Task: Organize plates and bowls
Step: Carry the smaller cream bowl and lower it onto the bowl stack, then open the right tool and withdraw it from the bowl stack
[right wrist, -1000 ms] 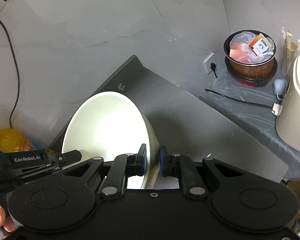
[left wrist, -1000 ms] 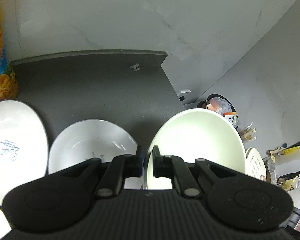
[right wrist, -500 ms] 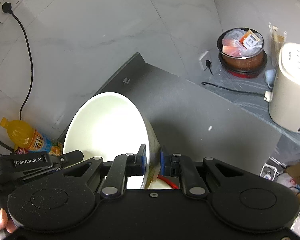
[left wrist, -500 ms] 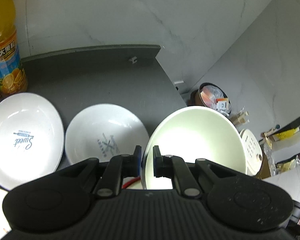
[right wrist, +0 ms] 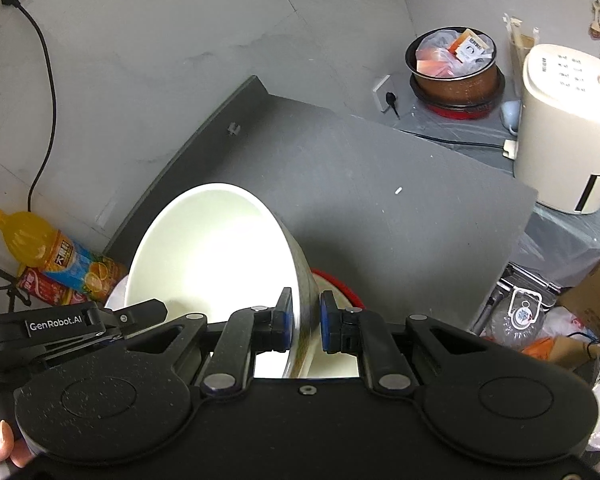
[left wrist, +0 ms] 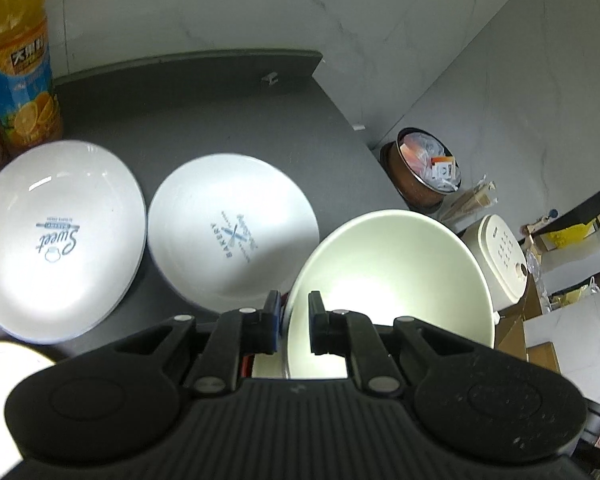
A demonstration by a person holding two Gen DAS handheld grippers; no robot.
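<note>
Cream bowl (left wrist: 388, 280): tilted above the dark desk (left wrist: 204, 104), empty inside.
Left tool (left wrist: 291, 322): jaws opening, bowl rim between them.
Right tool (right wrist: 304, 322): clenched on opposite rim.
Brown pot (right wrist: 454, 66): holds packets.
</note>
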